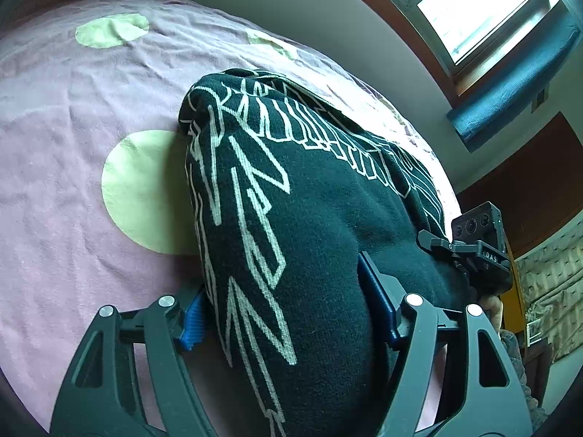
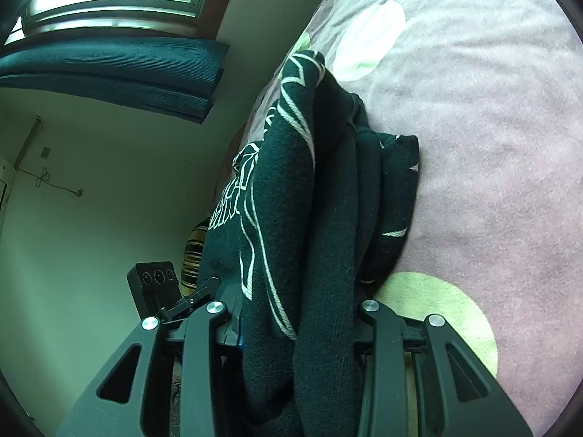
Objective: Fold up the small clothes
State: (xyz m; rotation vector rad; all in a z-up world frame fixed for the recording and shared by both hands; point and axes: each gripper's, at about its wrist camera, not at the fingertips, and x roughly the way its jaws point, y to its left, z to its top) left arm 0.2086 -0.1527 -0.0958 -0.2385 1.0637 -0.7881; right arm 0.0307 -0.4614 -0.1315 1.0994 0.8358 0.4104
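A bed with a pink sheet dotted with pale green circles carries 1 bunched dark patterned garment, sprawling toward 2 o'clock.

Garment: dark knitted cloth, matt and slightly fuzzy, with pale line pattern worked in. Bedsheet: pinkish woven cloth, matt, finely creased, printed with pale green discs. Left gripper: matt dark plastic arms, ribbed blue plastic pads, bright smooth metal pivot pins. Right gripper: matt black plastic arms, polished metal pins.
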